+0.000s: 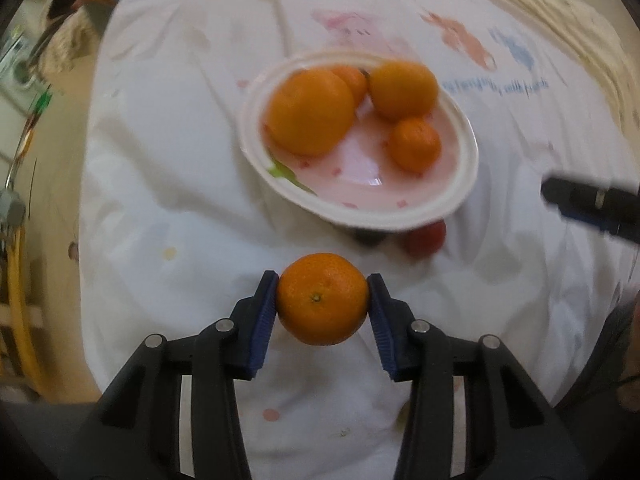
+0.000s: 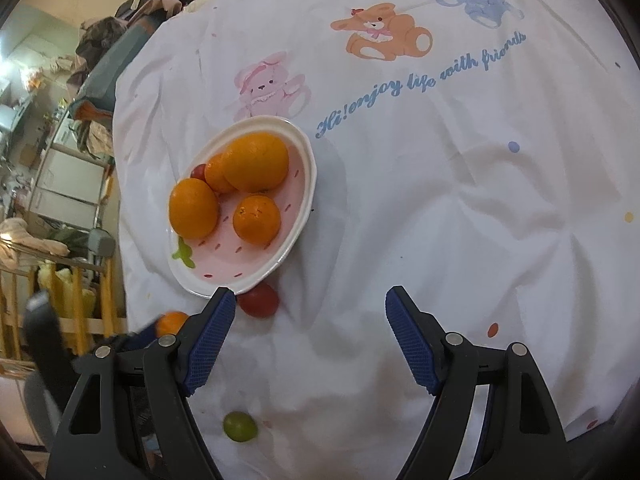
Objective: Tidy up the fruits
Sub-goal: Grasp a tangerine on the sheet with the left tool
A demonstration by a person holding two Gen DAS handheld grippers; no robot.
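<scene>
Only the right wrist view shows a green fruit [image 2: 239,426] below the plate [image 2: 306,200]. The left gripper [image 1: 322,300] fingers clamp a mandarin [image 1: 322,298]; the right gripper [image 2: 310,344] fingers gape wide, holding nothing.

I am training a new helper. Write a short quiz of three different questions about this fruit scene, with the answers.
1. True or false: the left gripper is shut on a mandarin.
2. How many orange fruits lie in the pink bowl?
3. Choose one. The green grape lies: A) in the bowl, B) on the white cloth, C) in the right gripper.

Key
1. True; both pads press its sides.
2. Four.
3. B; the right gripper is open and empty, and a red fruit lies on the cloth beside the bowl's rim.
</scene>
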